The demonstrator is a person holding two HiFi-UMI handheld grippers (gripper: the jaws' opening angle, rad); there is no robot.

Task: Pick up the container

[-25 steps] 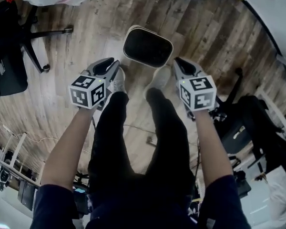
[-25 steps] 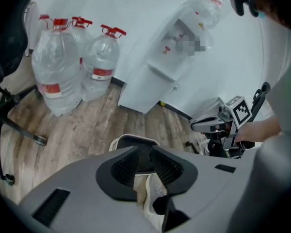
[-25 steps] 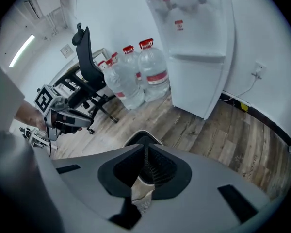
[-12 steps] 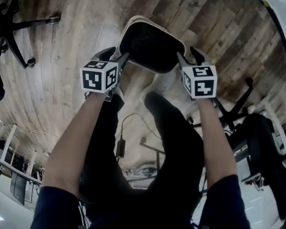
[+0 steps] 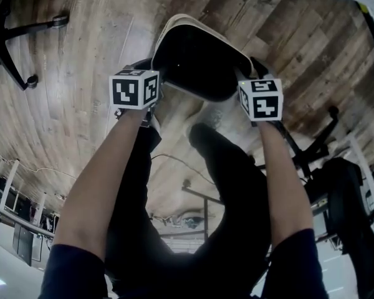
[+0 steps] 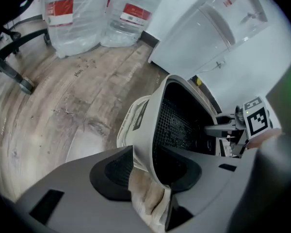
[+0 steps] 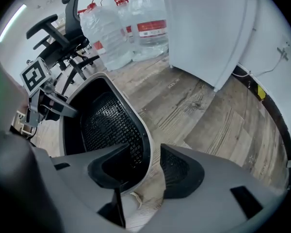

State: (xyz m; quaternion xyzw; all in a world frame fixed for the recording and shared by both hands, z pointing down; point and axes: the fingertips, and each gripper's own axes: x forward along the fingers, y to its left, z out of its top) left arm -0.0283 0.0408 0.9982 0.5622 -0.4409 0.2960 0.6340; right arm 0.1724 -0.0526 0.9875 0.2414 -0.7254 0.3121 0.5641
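The container (image 5: pixel 199 61) is a white-rimmed bin with a black mesh inside, low over the wooden floor in front of the person's shoes; whether it rests there I cannot tell. My left gripper (image 5: pixel 158 73) is at its left rim. In the left gripper view the jaws (image 6: pixel 148 171) straddle the container (image 6: pixel 179 125) wall and are closing, and both pads look to touch it. My right gripper (image 5: pixel 240 75) is at the right rim. Its jaws (image 7: pixel 148 171) are opening, and the container (image 7: pixel 106 125) wall stands between them with a gap to the outer pad.
Large water bottles (image 7: pixel 111 33) and a white cabinet (image 7: pixel 208 28) stand beyond the container. Office chairs (image 5: pixel 12 30) stand at the left, another (image 5: pixel 324 142) at the right. The person's dark legs (image 5: pixel 174 185) fill the middle of the head view.
Both grippers have moved in from beside the container onto its two side rims. Both jaws have opened wider and the rims now sit between them. The container looks larger and nearer.
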